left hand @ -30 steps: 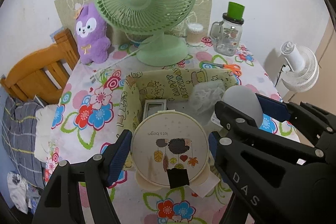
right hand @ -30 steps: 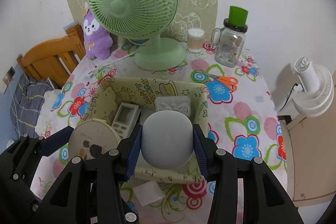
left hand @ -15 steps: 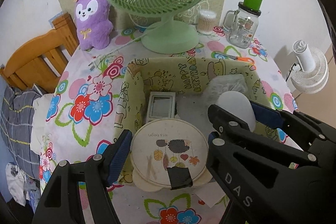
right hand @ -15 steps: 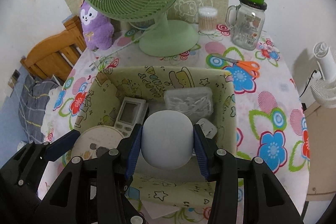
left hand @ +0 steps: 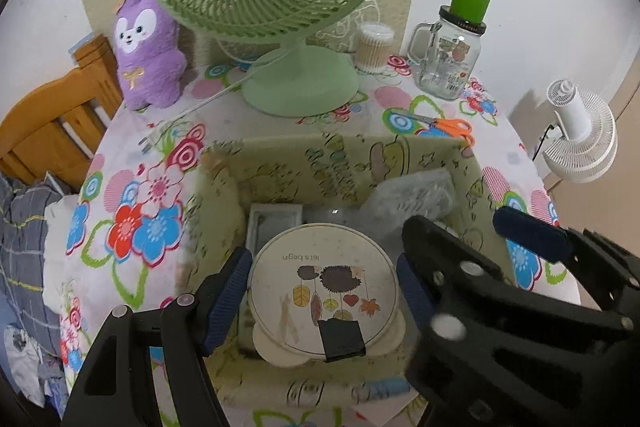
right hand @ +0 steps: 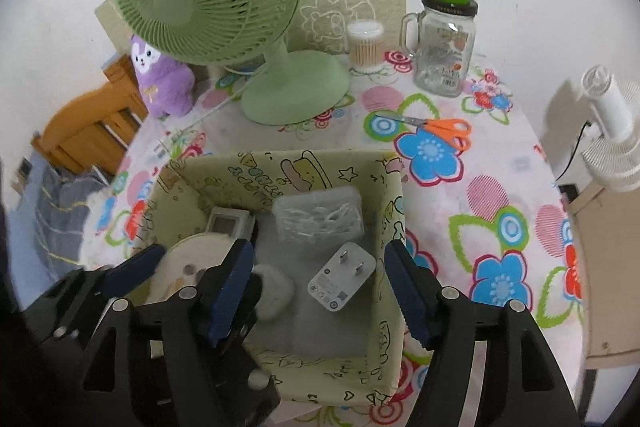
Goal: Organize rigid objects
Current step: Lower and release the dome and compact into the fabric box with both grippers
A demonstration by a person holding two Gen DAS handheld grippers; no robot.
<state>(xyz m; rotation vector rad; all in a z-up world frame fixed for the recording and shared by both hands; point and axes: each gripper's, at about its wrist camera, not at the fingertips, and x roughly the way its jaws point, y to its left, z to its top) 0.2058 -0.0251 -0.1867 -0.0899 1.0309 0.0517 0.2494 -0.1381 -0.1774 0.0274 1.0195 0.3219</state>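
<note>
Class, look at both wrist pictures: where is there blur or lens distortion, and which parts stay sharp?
Left wrist view: storage box smeared, round tin crisp, table edge bowed by fisheye. Right wrist view: wooden chair and edges blurred, white charger fairly sharp.

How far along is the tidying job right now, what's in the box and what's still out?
Already in the yellow box: a remote, a bag of swabs and a white charger. In hand: the left gripper holds the round tin over the box; the right gripper's jaws are opening, empty. Possibly left: the orange scissors on the table.
</note>
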